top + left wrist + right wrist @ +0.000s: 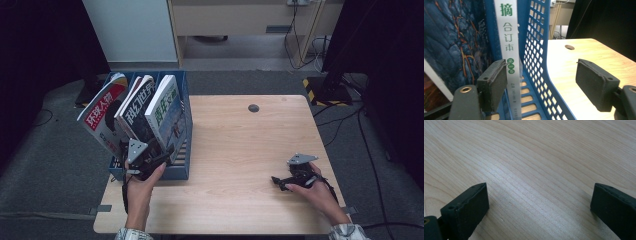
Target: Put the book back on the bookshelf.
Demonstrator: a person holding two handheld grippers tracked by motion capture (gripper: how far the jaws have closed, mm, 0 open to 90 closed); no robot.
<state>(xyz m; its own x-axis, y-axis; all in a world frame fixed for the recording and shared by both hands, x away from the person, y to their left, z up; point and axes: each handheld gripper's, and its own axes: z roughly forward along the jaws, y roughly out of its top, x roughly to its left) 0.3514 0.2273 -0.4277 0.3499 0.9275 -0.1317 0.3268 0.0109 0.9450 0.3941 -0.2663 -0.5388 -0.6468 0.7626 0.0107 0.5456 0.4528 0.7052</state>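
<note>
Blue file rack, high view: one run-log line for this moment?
left hand-held gripper: open, straddling blue file rack wall and white-spined magazine | right hand-held gripper: open over table

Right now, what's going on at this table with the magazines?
A person is filing magazines into a blue perforated plastic file rack at the left edge of the light wooden table. The left gripper sits at the rack's near end with its jaws open astride the white-spined magazine and the rack's wall, not pressing on either. Two more magazines lean beside it. The right gripper rests open on bare wood, holding nothing.
</note>
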